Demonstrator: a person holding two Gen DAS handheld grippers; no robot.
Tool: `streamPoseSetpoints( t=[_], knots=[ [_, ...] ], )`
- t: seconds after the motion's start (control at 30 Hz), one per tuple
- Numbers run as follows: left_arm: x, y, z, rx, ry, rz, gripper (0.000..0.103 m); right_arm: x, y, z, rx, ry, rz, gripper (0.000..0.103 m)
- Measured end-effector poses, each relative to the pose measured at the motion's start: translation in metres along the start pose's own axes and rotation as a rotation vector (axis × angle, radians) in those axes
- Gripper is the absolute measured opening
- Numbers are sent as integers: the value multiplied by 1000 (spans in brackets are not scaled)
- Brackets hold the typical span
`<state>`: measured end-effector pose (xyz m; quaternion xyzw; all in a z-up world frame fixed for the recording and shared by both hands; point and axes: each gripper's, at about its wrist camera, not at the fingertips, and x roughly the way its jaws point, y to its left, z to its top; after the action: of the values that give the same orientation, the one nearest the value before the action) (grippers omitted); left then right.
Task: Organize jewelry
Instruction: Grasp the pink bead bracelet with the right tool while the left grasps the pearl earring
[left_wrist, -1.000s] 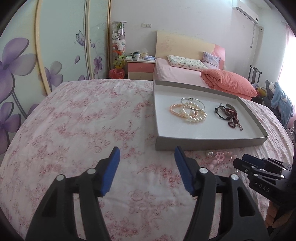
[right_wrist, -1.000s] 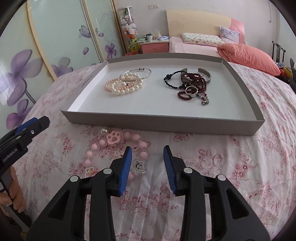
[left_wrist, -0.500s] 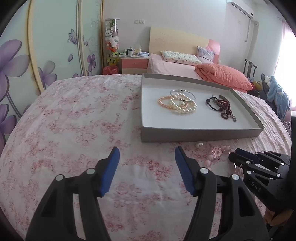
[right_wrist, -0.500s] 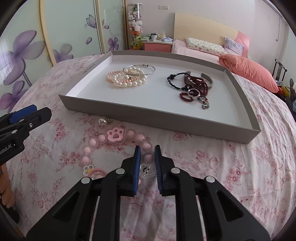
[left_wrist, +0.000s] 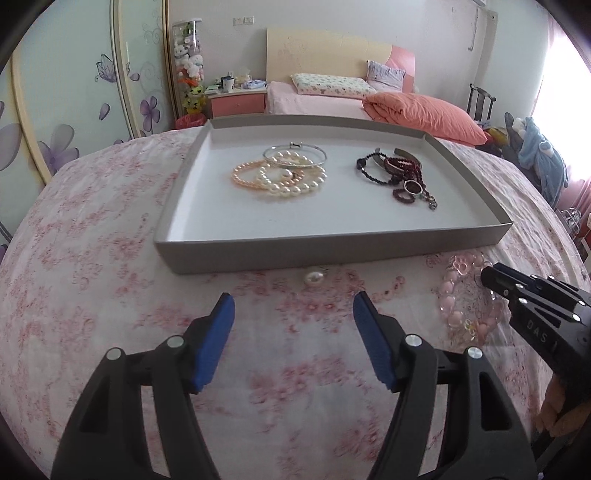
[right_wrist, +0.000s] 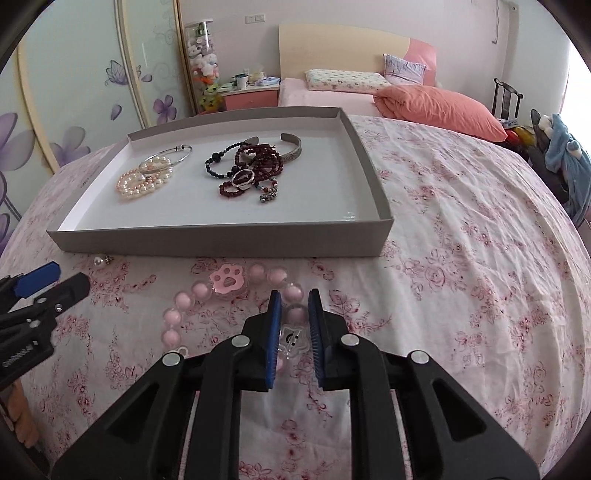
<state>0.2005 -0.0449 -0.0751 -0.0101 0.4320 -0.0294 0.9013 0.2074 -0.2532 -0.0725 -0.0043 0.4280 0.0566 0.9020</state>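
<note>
1. A floral pink cloth (left_wrist: 110, 229) covers the round surface that everything rests on.
2. A shallow grey tray (right_wrist: 221, 240) sits on the cloth, its front wall facing both grippers.
3. The left gripper (left_wrist: 293, 325) hovers low over bare cloth in front of the tray, its blue pads spread wide apart with nothing between them.
4. The right gripper (right_wrist: 294, 325) is down at the pink bead bracelet (right_wrist: 177, 301), its pads drawn close around the bracelet's near side, with a pink bead and a clear star charm (right_wrist: 291, 338) between them; whether the pads actually press the beads cannot be told.
5. The bracelet lies on the cloth just in front of the tray, outside it, with a pink paw charm (right_wrist: 229, 280) on its far side.
6. Inside the tray, pearl bracelets (left_wrist: 284, 177) and a thin silver bangle (left_wrist: 295, 153) overlap at the left, well apart from a tangle of dark red and black beads (left_wrist: 402, 173).
7. A silver cuff (right_wrist: 293, 151) touches that tangle.
8. A single pearl earring (left_wrist: 314, 277) lies on the cloth just beside the tray's front wall.
</note>
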Motion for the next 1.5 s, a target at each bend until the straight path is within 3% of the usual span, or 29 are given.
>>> streamPoseSetpoints(
  t=[0.43,0.6,0.73,0.8,1.23,1.5],
  knots=[
    [21,-14,14,-123,22,121,52,0,-1,-1,-3,3,42,16],
    [21,-16,15,-125,13,145,41,0,-1,-1,-4,3,46,16],
    [20,-17,15,-107,11,133,20,0,1,-1,-12,3,47,16],
    [18,-12,14,-113,15,121,15,0,2,-1,-17,4,50,16],
    [-2,18,-10,-41,11,74,14,-3,14,-4,-52,7,69,17],
    [-3,19,-10,-21,8,82,20,0,15,-2,-54,7,67,17]
  ],
)
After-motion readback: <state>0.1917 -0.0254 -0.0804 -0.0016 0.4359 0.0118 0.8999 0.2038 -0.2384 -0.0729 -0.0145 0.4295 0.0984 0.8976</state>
